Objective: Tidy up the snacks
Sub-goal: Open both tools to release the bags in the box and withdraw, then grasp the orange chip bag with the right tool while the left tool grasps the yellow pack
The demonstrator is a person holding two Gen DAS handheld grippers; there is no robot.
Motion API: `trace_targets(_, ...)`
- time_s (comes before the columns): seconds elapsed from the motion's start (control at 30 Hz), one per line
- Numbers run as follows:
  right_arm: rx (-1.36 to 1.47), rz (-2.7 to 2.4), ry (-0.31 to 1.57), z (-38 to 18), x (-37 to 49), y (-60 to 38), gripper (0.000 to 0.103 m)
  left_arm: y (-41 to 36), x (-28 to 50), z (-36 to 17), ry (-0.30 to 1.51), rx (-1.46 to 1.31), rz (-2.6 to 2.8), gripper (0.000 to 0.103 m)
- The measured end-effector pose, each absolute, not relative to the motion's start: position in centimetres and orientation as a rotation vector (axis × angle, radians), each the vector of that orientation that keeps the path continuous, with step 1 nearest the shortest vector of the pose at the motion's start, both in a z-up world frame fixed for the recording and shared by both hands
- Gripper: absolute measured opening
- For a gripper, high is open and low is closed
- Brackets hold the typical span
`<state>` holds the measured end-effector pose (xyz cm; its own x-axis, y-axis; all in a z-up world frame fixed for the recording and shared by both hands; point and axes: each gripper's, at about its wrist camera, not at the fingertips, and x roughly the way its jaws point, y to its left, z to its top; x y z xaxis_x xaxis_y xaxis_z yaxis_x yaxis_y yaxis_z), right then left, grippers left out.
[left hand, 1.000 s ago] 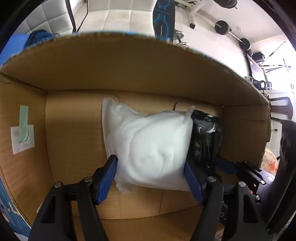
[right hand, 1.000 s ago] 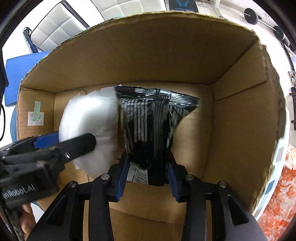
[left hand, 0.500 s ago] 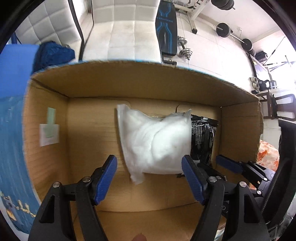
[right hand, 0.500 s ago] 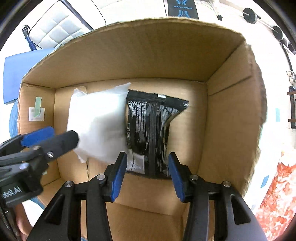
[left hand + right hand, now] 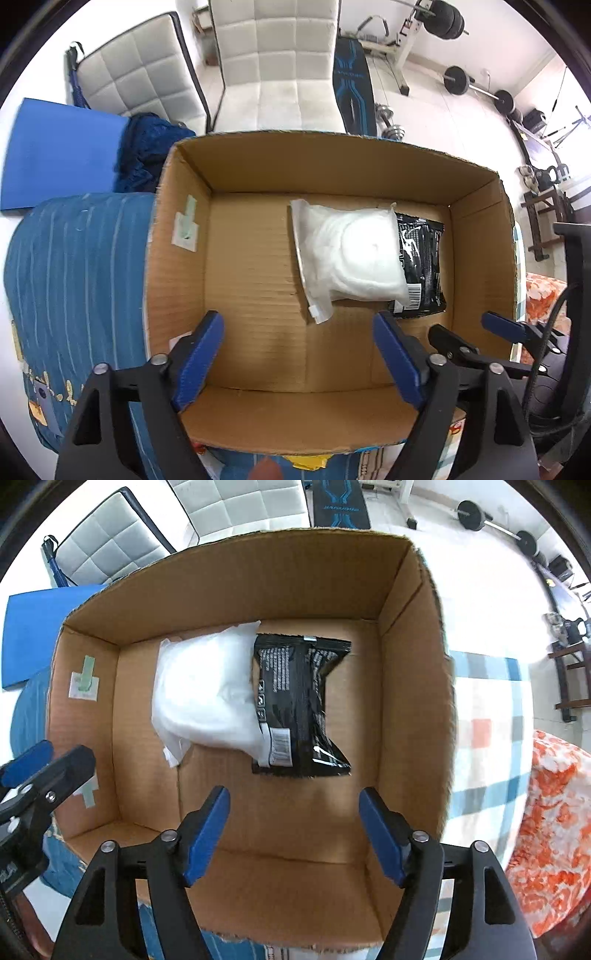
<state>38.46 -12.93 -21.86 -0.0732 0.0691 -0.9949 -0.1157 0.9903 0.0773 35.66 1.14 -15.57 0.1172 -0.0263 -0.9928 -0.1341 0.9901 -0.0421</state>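
Note:
A white puffy snack bag lies on the floor of an open cardboard box, partly overlapping a black snack packet to its right. My left gripper hangs open above the box's near side, holding nothing. Over the near edge of the box my right gripper also stands open and empty. The left gripper's fingers show at the left edge of the right wrist view.
The box rests on a blue striped cloth. White padded chairs, a blue mat and gym weights stand behind it. An orange patterned cloth lies at the right.
Both grippers have opened, let go of the white bag and the black packet, and pulled up and back out of the box. Both snacks now lie on the box floor.

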Motion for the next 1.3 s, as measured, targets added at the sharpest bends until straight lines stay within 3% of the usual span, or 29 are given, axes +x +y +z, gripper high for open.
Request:
trace_targets(0.1,-0.034,0.145,1.612,-20.6,37.7,-13.3,0.088,1.1,34.8,-14.9,1.425,-0.124,0.084,0.09)
trace_targets(0.37,-0.061,0.114,1.509,-16.5,35.4,-13.8,0.098,1.3,32.0,-11.3,1.328,-0.128,0.099,0.093)
trace_targets(0.4,-0.059,0.113,1.493,-15.9,35.2,-14.0,0.103,1.4,31.5,-10.7,1.312,-0.128,0.103,0.093)
trace_targets(1.3,-0.02,0.134,1.22,-3.0,21.1,-15.5,0.103,1.0,19.4,-1.3,1.157,-0.042,0.072,0.093)
